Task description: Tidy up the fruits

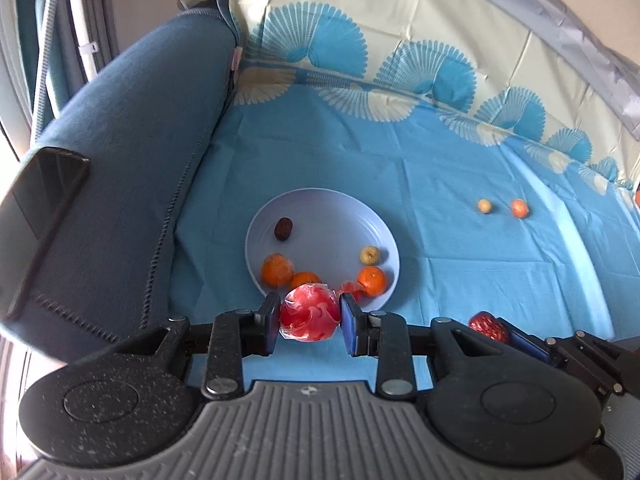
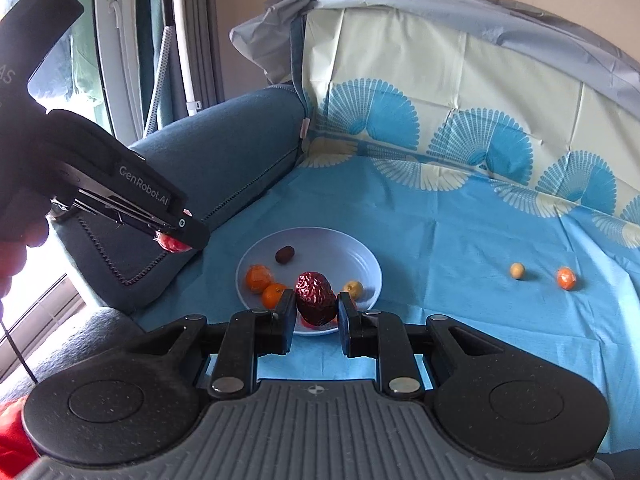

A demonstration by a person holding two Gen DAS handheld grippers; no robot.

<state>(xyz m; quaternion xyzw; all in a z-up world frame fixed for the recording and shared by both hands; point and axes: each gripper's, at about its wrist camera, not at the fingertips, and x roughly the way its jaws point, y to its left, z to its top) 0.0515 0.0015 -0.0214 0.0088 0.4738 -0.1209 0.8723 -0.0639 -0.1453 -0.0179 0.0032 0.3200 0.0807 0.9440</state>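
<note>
My left gripper (image 1: 309,317) is shut on a red fruit in clear wrap (image 1: 308,318), held just above the near rim of the pale blue plate (image 1: 332,212). My right gripper (image 2: 316,306) is shut on a wrinkled red date (image 2: 315,298), held over the plate's near edge (image 2: 360,256); this date also shows at the right in the left wrist view (image 1: 489,326). On the plate lie three oranges (image 1: 277,269), a dark date (image 1: 283,229), a small yellow fruit (image 1: 369,255) and a red wrapped piece (image 1: 350,290). The left gripper appears at the left in the right wrist view (image 2: 176,240).
A small yellow fruit (image 1: 485,206) and a small orange (image 1: 519,208) lie on the blue cloth to the right of the plate. A blue sofa armrest (image 1: 132,168) rises to the left, with a black phone-like object (image 1: 44,200) on it. The patterned backrest (image 1: 400,40) stands behind.
</note>
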